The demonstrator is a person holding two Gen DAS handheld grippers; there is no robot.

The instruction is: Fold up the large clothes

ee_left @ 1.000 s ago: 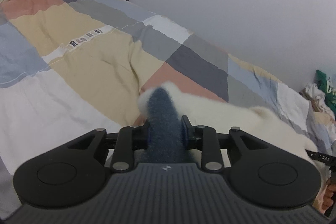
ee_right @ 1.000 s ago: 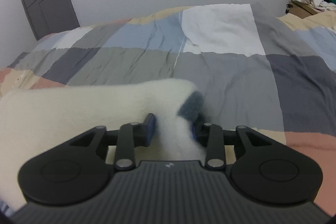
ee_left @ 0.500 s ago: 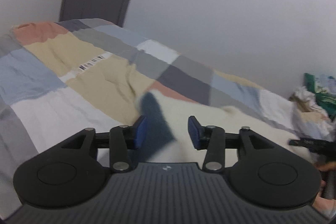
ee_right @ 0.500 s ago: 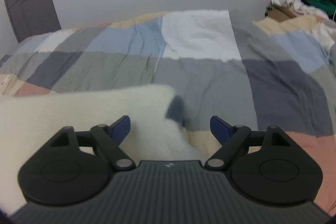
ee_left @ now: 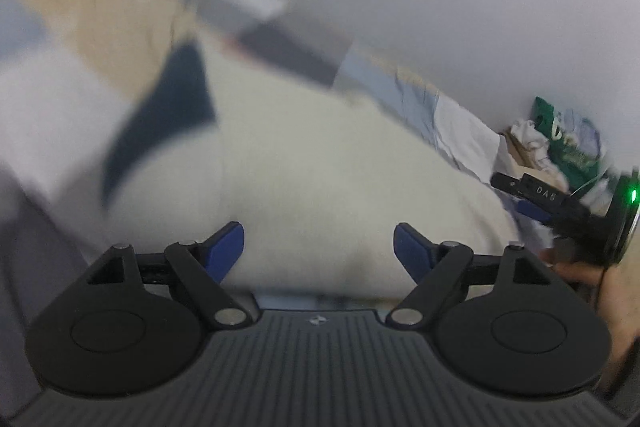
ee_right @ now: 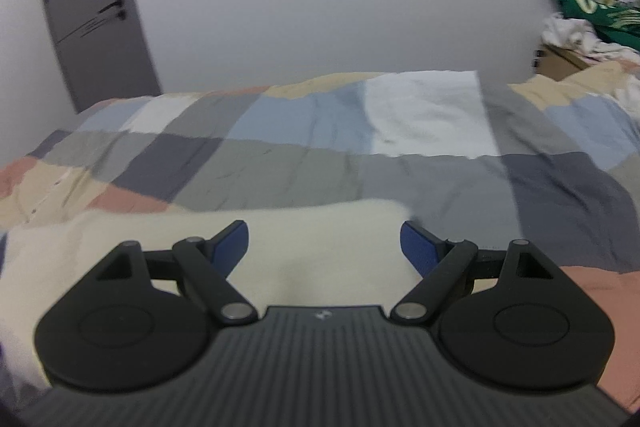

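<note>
1. The left gripper point(ee_left: 319, 243) has just been opening; its jaws stand wide, clamping nothing.
2. The right gripper point(ee_right: 323, 242) gapes too, empty.
3. The cream fleece garment point(ee_left: 320, 167) lies on the patchwork quilt point(ee_right: 280, 163), its dark collar point(ee_left: 168, 107) at 10 o'clock.

The light is soft and even, rather dim, with no hard shadows or glare. The left wrist view is strongly smeared by motion, mostly on its left side. The right wrist view is sharper; the door point(ee_right: 92, 11) bends at the edge.
</note>
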